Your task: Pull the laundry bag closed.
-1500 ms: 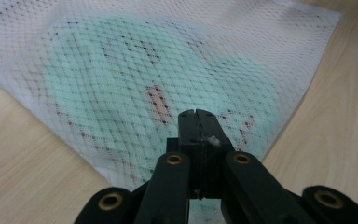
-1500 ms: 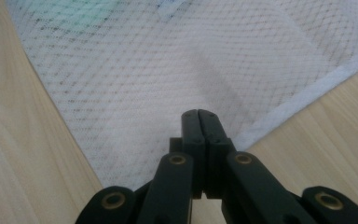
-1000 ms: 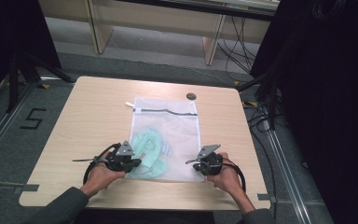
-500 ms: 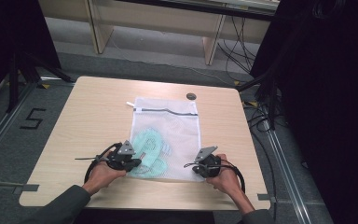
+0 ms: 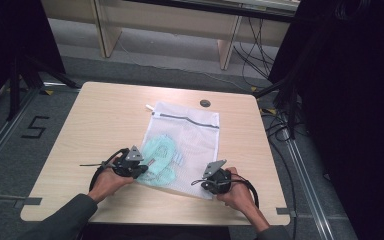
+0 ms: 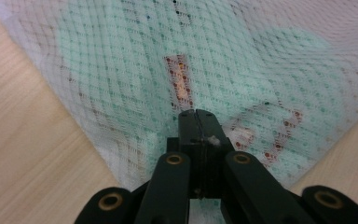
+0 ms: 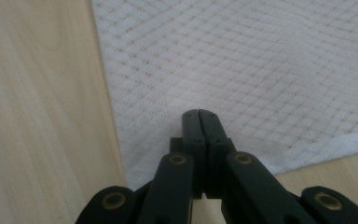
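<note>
I pinched the near corners of the white mesh laundry bag on the wooden table, left gripper and right gripper both clamped on netting, probably to lift it and shift the mint-green garment inside.

Both forearms are brought in from 6 o'clock of the high view, sleeves dark, elbows low. The left gripper is held at roughly 7 o'clock, aimed toward 3 o'clock; the right gripper is held at about 5 o'clock, aimed toward 9 o'clock. Fingers are seen pressed fully together on the left, likewise on the right. Both are kept low.
</note>
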Tool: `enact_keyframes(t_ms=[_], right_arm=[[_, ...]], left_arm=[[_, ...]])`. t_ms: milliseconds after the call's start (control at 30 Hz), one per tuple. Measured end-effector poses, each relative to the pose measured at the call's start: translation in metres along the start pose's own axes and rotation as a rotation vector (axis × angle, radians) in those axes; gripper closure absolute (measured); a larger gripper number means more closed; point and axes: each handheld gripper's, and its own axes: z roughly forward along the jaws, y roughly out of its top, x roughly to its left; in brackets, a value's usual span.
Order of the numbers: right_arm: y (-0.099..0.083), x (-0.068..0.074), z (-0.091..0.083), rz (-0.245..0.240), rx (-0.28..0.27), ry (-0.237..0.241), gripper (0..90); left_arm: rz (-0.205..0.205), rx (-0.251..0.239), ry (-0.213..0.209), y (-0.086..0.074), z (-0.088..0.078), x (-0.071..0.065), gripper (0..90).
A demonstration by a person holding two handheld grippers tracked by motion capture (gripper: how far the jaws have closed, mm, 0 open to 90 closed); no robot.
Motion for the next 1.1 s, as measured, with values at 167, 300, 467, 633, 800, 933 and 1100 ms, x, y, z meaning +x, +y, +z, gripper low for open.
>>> enact_keyframes(t_ms=[167, 300, 467, 633, 800, 933, 1100], right_arm=[[0.006, 0.008, 0.002, -0.044, 0.001, 0.008, 90.0], [0.011, 0.013, 0.004, -0.058, -0.004, 0.023, 90.0], [0.016, 0.019, 0.007, -0.068, -0.011, 0.042, 90.0], [0.023, 0.026, 0.010, -0.078, -0.011, 0.060, 90.0], [0.031, 0.033, 0.014, -0.105, -0.022, 0.078, 90.0], [0.037, 0.039, 0.017, -0.126, -0.030, 0.090, 90.0], [0.043, 0.044, 0.021, -0.143, -0.034, 0.103, 90.0]], left_arm=[[-0.005, 0.008, 0.010, 0.000, 0.000, 0.006, 89.6], [-0.008, 0.009, 0.023, 0.000, 0.001, 0.011, 89.6], [-0.013, 0.013, 0.024, 0.000, 0.002, 0.019, 89.6], [-0.028, 0.012, 0.039, 0.001, 0.004, 0.027, 89.6], [-0.031, 0.019, 0.053, 0.003, 0.006, 0.033, 89.6], [-0.037, 0.020, 0.065, 0.005, 0.009, 0.040, 89.6], [-0.037, 0.019, 0.060, 0.008, 0.012, 0.047, 89.6]])
